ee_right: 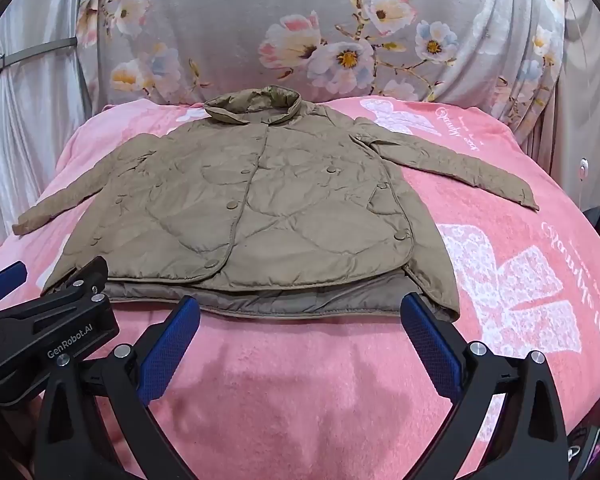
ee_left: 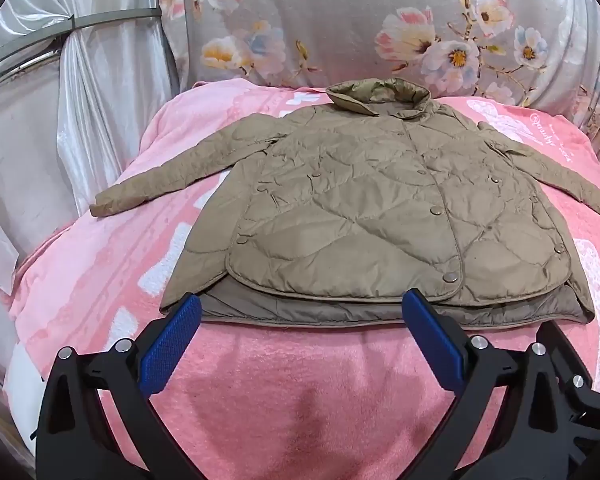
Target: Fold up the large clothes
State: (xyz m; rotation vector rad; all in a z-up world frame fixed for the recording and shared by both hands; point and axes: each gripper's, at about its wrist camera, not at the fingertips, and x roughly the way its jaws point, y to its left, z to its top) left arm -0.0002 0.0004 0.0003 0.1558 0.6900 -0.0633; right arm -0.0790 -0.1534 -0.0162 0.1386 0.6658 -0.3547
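A tan quilted jacket (ee_left: 380, 216) lies flat and front-up on a pink blanket (ee_left: 284, 380), collar at the far end, both sleeves spread outward. It also shows in the right wrist view (ee_right: 252, 216). My left gripper (ee_left: 302, 312) is open and empty, its blue pads just short of the jacket's near hem, left of centre. My right gripper (ee_right: 300, 312) is open and empty, at the hem's right part. The left gripper's body (ee_right: 48, 332) shows at the lower left of the right wrist view.
A grey floral cushion (ee_left: 380, 20) stands behind the jacket. A shiny white curtain (ee_left: 60, 120) hangs at the left. The pink blanket (ee_right: 520, 280) carries white printed patterns on the right side and drops off at its edges.
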